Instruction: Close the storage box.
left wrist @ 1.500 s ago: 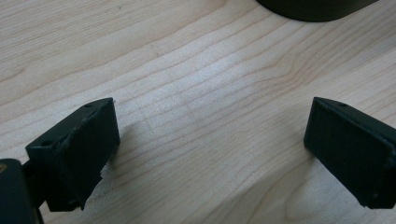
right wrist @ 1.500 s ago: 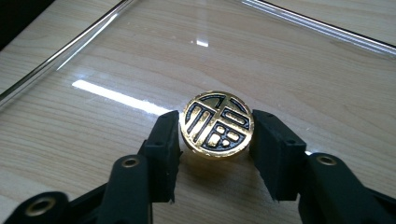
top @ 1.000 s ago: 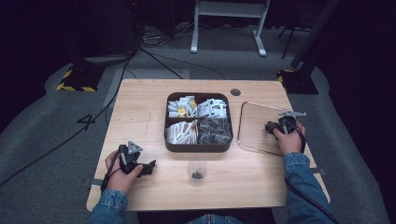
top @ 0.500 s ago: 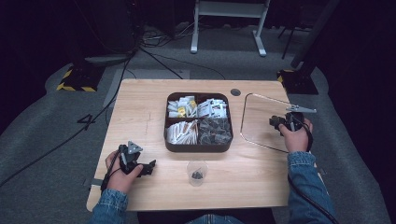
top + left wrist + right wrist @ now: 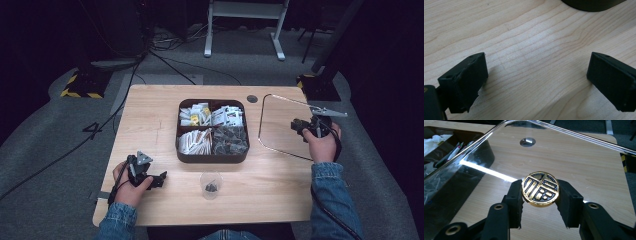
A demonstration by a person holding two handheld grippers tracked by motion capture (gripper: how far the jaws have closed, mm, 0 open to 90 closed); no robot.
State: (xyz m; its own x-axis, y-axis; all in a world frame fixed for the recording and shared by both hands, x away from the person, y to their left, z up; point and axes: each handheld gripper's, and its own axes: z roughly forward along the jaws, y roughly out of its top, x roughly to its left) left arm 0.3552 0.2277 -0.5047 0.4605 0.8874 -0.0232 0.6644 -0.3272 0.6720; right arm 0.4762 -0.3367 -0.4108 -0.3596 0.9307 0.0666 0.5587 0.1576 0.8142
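gold knob (image 5: 540, 189) of clear lid (image 5: 499, 157), pinched inside right claw (image 5: 540, 202)

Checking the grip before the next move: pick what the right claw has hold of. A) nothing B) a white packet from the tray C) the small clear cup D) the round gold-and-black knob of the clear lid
D: in the right gripper view the right claw presses its pads on both sides of the gold-and-black knob on the clear lid, which hangs tilted over the table.
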